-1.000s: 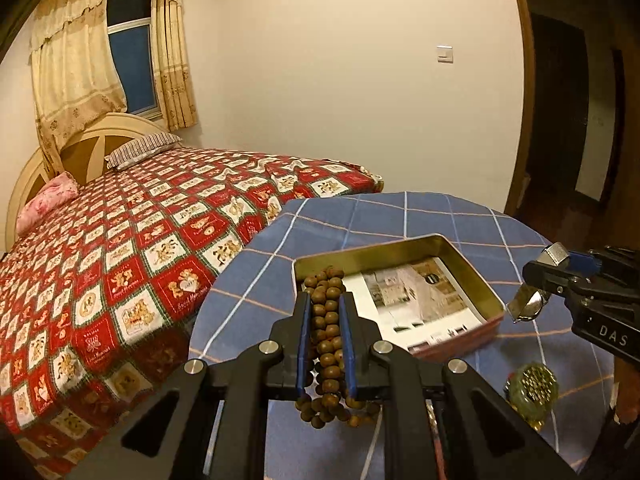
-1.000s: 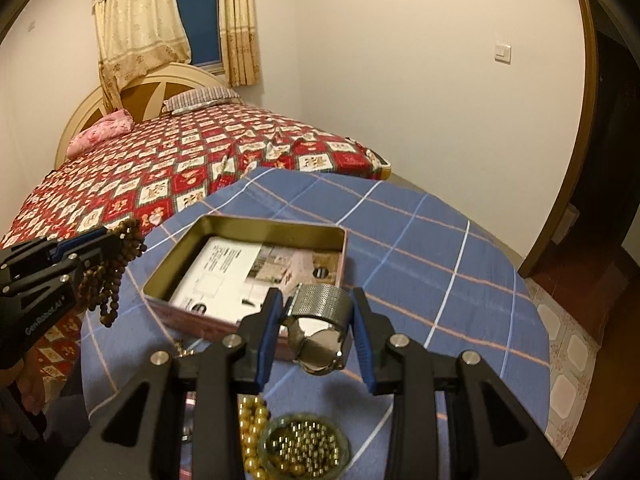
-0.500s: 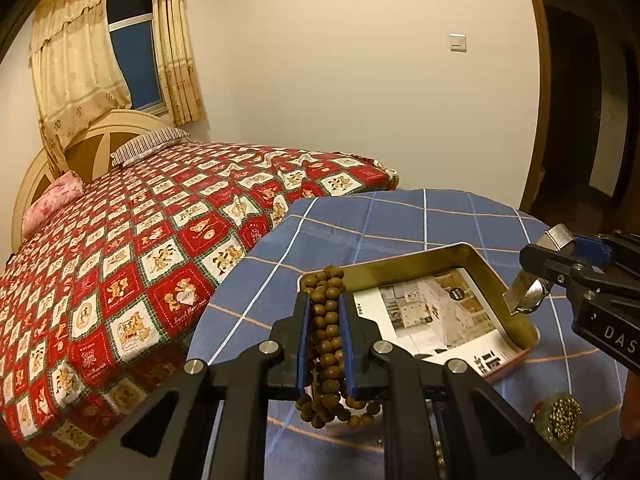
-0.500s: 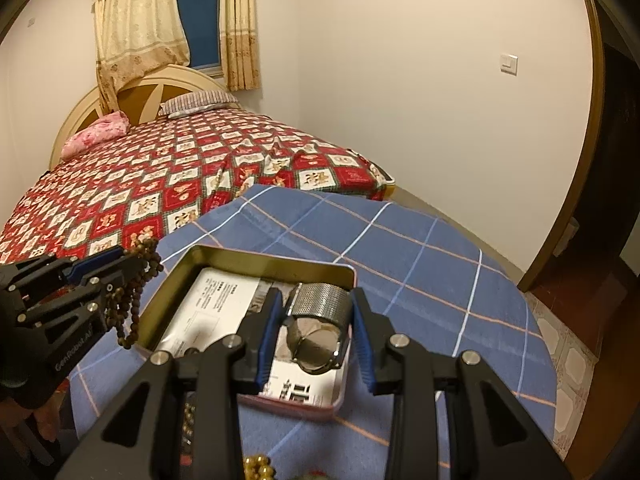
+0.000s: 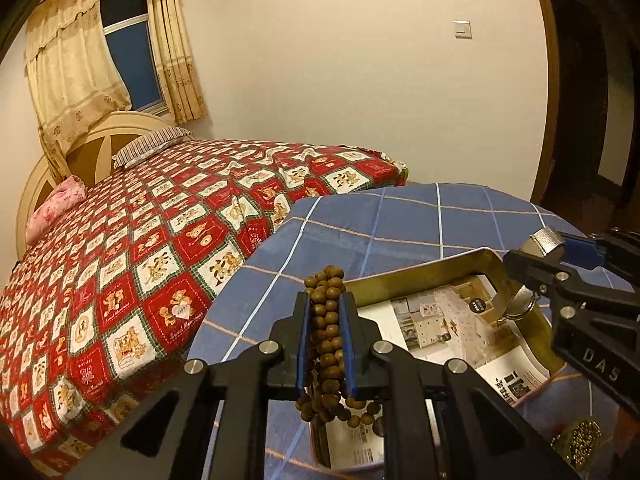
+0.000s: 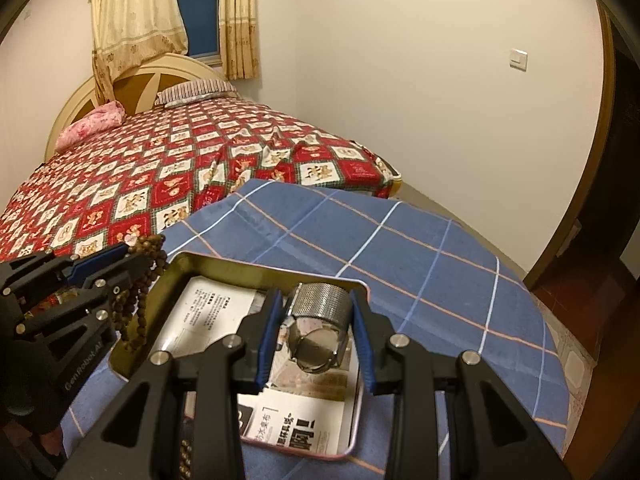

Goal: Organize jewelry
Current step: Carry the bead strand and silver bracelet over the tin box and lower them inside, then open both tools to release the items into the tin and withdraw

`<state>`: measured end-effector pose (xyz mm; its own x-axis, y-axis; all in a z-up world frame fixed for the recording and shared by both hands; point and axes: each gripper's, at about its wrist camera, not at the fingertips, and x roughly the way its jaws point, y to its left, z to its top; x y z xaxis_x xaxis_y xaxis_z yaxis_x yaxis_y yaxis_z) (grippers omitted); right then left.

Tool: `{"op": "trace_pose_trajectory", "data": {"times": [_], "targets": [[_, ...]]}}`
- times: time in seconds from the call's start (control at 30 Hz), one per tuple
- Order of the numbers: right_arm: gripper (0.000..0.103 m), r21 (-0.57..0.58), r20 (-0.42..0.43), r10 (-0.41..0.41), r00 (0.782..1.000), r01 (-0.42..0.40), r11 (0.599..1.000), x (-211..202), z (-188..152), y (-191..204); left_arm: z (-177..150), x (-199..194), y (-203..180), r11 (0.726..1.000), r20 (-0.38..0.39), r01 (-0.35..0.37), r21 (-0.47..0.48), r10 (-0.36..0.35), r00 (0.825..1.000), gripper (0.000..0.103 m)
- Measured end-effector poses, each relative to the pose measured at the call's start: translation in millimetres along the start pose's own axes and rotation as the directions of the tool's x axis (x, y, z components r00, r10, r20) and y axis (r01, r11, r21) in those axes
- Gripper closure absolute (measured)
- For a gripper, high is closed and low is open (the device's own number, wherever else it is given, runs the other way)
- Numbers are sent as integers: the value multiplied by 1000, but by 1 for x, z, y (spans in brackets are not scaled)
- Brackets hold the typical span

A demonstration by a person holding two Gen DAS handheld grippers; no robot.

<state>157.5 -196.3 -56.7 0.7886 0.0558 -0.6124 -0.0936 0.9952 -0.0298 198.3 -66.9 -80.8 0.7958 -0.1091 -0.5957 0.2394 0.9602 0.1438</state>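
Both grippers have been carried forward over the tin tray [image 6: 352, 446] within the last second. The right gripper [image 6: 316, 330] is clamped on the mesh-band watch [image 6: 318, 322] above the tray's paper lining; the left gripper [image 5: 325, 334] is closed on the wooden bead bracelet [image 5: 326, 344] at its near-left rim. Release into the tray is judged imminent.

Bead string [image 5: 326, 332]: brown wood-look beads, matt, round. Watch [image 6: 318, 328]: metal, fine mesh band with dull sheen, polished glossy case. Tin [image 6: 224, 270]: brassy metal walls, soft shine inside, lined with printed paper [image 6: 212, 304], slightly glossy. Tablecloth [image 6: 400, 264]: blue checked woven cloth, matt. Gripper bodies black matt plastic with bright metal screws; pads [image 5: 303, 340] blue, smooth. Bed cover [image 5: 132, 264]: patterned cloth, matt. Gold beads [image 5: 580, 442] near right: shiny metal look.
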Motion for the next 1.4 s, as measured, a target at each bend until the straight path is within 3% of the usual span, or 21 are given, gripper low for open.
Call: {"op": "trace_pose_trajectory", "data": {"times": [1.13, 1.2, 1.23, 1.3, 1.33, 1.4], "targets": [[65, -46, -96, -13, 995, 9, 999, 55, -4, 5, -4, 51, -1, 999, -80, -28, 21, 29, 996, 88], [61, -40, -92, -11, 996, 7, 999, 54, -4, 4, -4, 51, -1, 999, -84, -29, 21, 31, 996, 85], [59, -40, -93, -7, 996, 4, 999, 53, -3, 4, -4, 50, -1, 999, -81, -26, 19, 28, 996, 76], [58, -46, -88, -14, 996, 9, 999, 51, -3, 5, -4, 47, 0, 999, -67, -35, 13, 36, 997, 50], [57, -46, -89, -15, 996, 11, 999, 51, -4, 4, -4, 43, 1, 999, -52, -51, 10, 51, 997, 30], [50, -42, -93, -20, 995, 16, 999, 49, -5, 2, -5, 37, 2, 998, -29, -62, 9, 62, 998, 24]]}}
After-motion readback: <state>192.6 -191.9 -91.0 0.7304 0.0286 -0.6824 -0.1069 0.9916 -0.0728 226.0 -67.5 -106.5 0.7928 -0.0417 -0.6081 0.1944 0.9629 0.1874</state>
